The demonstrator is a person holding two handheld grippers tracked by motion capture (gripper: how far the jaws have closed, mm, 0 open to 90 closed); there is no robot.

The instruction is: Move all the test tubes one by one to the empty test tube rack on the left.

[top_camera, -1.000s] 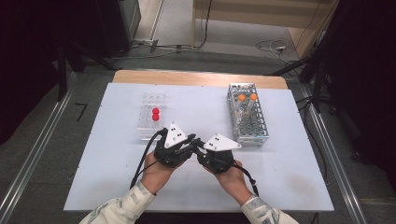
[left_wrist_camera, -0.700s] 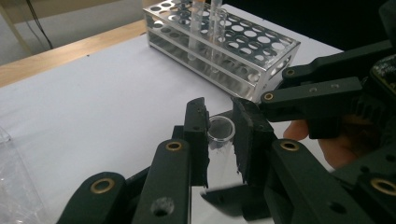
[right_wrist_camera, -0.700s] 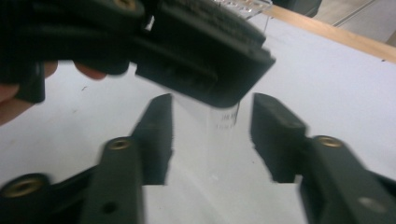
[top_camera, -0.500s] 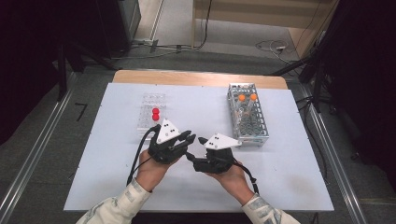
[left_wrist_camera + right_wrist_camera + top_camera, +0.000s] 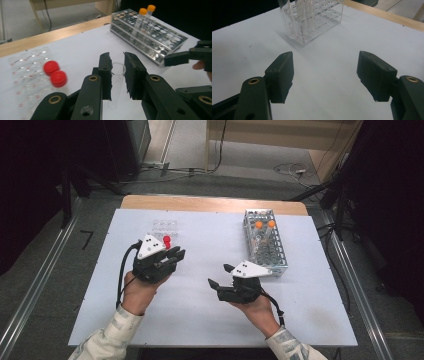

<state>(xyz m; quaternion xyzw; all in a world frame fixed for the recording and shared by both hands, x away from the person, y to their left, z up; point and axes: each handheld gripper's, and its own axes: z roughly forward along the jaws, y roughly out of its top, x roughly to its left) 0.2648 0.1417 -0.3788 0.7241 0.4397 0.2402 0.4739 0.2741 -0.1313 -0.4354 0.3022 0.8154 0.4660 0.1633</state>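
Note:
My left gripper (image 5: 175, 255) is shut on a clear, uncapped tube (image 5: 117, 75), which stands upright between its pads (image 5: 117, 60). It hovers just in front of a clear plastic rack (image 5: 165, 227) that holds two red-capped tubes (image 5: 55, 73). My right gripper (image 5: 220, 275) sits mid-table, pointing left toward that rack (image 5: 312, 20). Its jaws (image 5: 325, 67) have just been opening and stand wide apart with nothing between them. A metal rack (image 5: 265, 245) at the right holds two orange-capped tubes (image 5: 146, 12).
The white tabletop (image 5: 200, 320) has a wooden strip (image 5: 210, 204) along its far edge. Bare surface lies between the two racks and in front of both hands. Dark floor and cables surround the table.
The two grippers were together at mid-table; the left one has since moved left and away toward the clear rack with the tube. The right jaws went from shut to wide open.

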